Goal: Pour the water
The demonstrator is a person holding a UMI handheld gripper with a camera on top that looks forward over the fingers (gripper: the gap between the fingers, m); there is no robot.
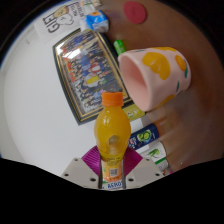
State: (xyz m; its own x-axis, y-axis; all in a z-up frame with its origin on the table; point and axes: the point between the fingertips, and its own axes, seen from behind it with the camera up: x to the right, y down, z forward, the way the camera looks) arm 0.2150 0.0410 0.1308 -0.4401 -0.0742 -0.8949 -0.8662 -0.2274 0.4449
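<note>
My gripper point(112, 166) is shut on an orange drink bottle point(111, 132) with an orange cap and a white and blue label low on its body. The magenta pads point(93, 160) press on the bottle from both sides. The bottle stands upright between the fingers, above a white table point(35, 110). Beyond it to the right, a hand point(188, 122) holds a pink cup point(157, 73) with orange and yellow shapes, tilted so that its mouth faces the bottle's cap.
A framed picture point(85, 66) lies flat on the table beyond the bottle. Small cartons point(146, 137) sit to the right of the bottle under the cup. More small items point(97, 20) and a red round object point(134, 12) lie at the far side.
</note>
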